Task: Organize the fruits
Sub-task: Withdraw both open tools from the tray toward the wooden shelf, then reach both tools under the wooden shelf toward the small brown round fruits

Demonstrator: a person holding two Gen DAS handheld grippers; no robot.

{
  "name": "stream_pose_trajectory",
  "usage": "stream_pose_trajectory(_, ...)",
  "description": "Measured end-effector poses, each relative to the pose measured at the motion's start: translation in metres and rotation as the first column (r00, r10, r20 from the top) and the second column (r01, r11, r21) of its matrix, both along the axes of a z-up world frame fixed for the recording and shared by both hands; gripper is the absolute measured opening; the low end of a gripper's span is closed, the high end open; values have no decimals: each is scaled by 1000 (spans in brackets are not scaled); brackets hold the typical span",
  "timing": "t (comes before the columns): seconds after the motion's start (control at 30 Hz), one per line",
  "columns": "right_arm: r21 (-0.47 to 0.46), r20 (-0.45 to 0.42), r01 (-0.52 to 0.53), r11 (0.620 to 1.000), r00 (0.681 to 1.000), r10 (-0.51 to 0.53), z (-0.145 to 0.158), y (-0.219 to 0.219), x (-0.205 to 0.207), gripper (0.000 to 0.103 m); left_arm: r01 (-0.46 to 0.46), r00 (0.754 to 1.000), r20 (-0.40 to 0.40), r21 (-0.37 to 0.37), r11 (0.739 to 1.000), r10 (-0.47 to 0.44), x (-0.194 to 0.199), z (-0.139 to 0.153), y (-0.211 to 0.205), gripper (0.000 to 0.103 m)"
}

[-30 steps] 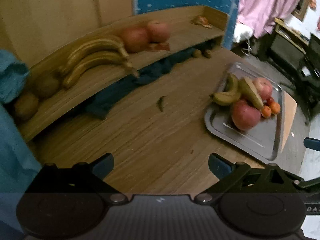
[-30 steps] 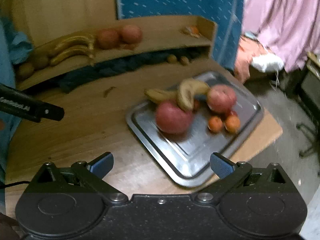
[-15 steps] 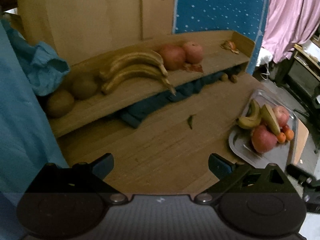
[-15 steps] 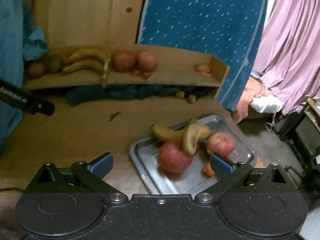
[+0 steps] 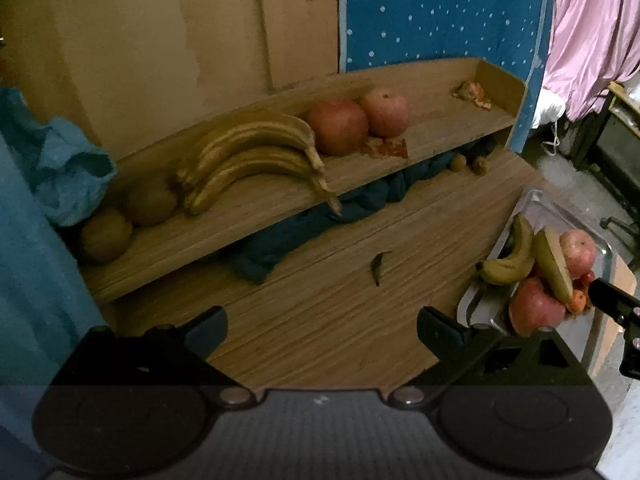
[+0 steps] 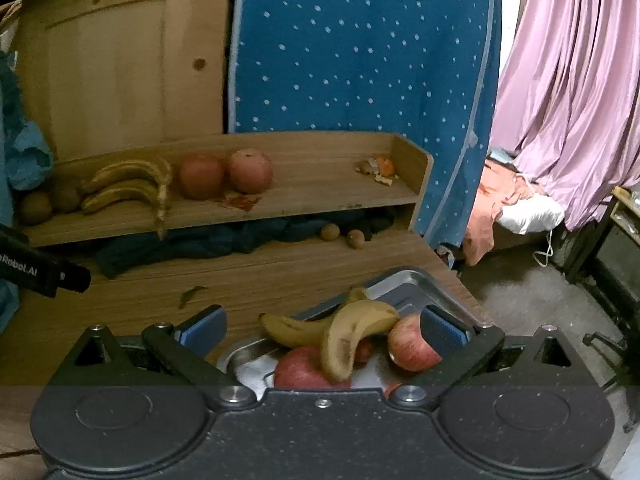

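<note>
A metal tray (image 6: 404,282) at the table's right edge holds two bananas (image 6: 352,332), red apples (image 6: 408,346) and small oranges (image 5: 578,300). On the wooden shelf (image 5: 440,136) lie a bunch of bananas (image 5: 256,156), two red apples (image 5: 340,126) and two brown kiwis (image 5: 106,234). My left gripper (image 5: 322,326) is open over the bare wood table, left of the tray. My right gripper (image 6: 322,328) is open low over the tray, with the bananas between its fingers and untouched.
A dark blue cloth (image 5: 320,216) and two small brown fruits (image 6: 344,235) lie under the shelf. Orange peel (image 5: 472,94) sits at the shelf's right end. A leaf scrap (image 5: 377,266) lies on the table. Blue fabric (image 5: 68,168) hangs at left. Pink curtain (image 6: 568,92) at right.
Both grippers pulled back and tilted upward, so the shelf and wall fill more of each view. The tray slid toward the bottom of the right wrist view. Both stayed open.
</note>
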State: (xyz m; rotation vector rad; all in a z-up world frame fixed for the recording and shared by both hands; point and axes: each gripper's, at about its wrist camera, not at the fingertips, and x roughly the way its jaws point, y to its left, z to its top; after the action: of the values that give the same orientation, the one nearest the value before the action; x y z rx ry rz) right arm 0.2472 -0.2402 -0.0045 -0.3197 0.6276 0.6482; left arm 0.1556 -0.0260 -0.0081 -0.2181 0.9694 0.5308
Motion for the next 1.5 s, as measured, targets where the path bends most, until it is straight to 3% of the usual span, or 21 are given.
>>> stream_pose_trajectory(0.33, -6, -77, -42, 999, 996, 42, -24, -3, 77, 102, -29, 998, -52, -4, 1000, 29, 69, -12, -9, 103)
stream_pose_trajectory(0.47, -26, -73, -113, 993, 991, 111, -40, 1, 111, 102, -19, 1000, -12, -57, 998, 18, 100, -11, -13, 103)
stream_pose_trajectory(0.6, -6, -28, -184, 983, 983, 184, -56, 3, 148, 102, -17, 1000, -25, -53, 998, 15, 138, -13, -22, 103)
stream_pose_trajectory(0.77, -32, -4, -278, 960, 960, 278, -68, 11, 199, 102, -68, 998, -7, -74, 995, 67, 185, -23, -24, 103)
stream_pose_trajectory(1.0, -90, -75, -366, 926, 930, 361, -88, 31, 260, 102, -158, 987, -24, -105, 982, 156, 236, -49, -28, 103)
stream_pose_trajectory(1.13, -131, -101, -408, 904, 912, 397, -104, 45, 272, 101, -205, 978, 5, -106, 973, 207, 255, -59, -31, 103)
stream_pose_trajectory(1.5, -50, -165, -564, 824, 819, 550, -121, 72, 289, 91, -232, 972, 0, -171, 958, 235, 298, -85, -22, 103)
